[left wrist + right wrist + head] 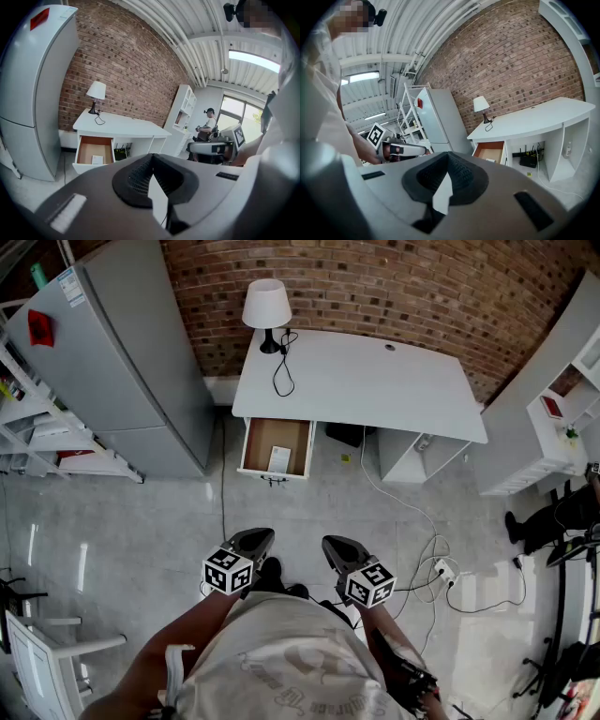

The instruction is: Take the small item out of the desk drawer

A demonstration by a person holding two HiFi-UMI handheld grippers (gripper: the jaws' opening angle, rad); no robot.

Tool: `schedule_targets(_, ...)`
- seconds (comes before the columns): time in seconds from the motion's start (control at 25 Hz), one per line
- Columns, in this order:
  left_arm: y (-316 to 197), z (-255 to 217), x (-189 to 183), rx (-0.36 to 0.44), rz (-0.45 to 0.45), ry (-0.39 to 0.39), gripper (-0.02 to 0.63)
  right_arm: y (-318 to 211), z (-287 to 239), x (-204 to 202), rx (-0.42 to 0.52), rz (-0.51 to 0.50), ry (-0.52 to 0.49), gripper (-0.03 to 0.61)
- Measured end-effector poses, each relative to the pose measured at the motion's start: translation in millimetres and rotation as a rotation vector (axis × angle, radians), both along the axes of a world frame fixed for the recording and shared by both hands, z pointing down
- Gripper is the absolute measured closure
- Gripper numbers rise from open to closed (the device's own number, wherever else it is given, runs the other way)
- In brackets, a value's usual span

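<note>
The small item was a flat, pale rectangle lying on the brown floor of the open drawer, towards the drawer's front edge. The drawer stood pulled out from the left end of the white bench.

Only the head view looked straight down into the drawer and showed the item's whole outline. In the left gripper view the item was a small white patch low in the drawer. In the right gripper view it was barely a pale speck at the drawer's near edge.

Both claws were well apart from the item, out over the grey floor in front of the bench and close to the person's body. The left claw had its jaws pressed together, pinching nothing. The right claw looked the same, its tips meeting with nothing between them.

The left gripper view alone showed a person standing by a window at the far right. The right gripper view alone showed a black box with antennas under the bench and a white open rack.

On the bench stood a lamp with its black cord, against a brick wall. A grey fridge stood to the left.
</note>
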State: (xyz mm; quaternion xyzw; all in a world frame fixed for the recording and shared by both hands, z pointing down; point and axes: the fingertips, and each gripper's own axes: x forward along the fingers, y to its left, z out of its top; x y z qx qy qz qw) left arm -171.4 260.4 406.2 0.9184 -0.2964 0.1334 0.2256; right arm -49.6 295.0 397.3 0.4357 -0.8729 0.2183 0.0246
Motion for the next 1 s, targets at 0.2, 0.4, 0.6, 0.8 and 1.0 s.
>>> schedule_targets(0.2,14.8,1.5,-18.4,-0.005,-0.027,-0.008,0.607,11.9,1.6,-18.0,0.003,-0.013,-0.001,0.574)
schedule_targets(0.4,26.7,6.8,-32.2,-0.010,-0.065,-0.022,0.607,20.5,4.4,-23.6,0.002,-0.025,0.000,0.574)
schedule_targets(0.6,32.8,10.7,-41.5,-0.018,-0.078,-0.027,0.607,21.7,8.6,-27.9,-0.005,-0.022,0.001,0.573)
schedule_targets(0.8,30.0,9.9,-48.6,-0.016,-0.111,-0.027,0.607,16.9,6.8,-28.9,-0.002,-0.022,-0.013,0.572)
schedule_targets(1.0,32.1,11.8,-44.9,-0.022,-0.121,-0.032,0.607,16.8,7.9,-25.4,-0.015,-0.020,-0.019,0.572)
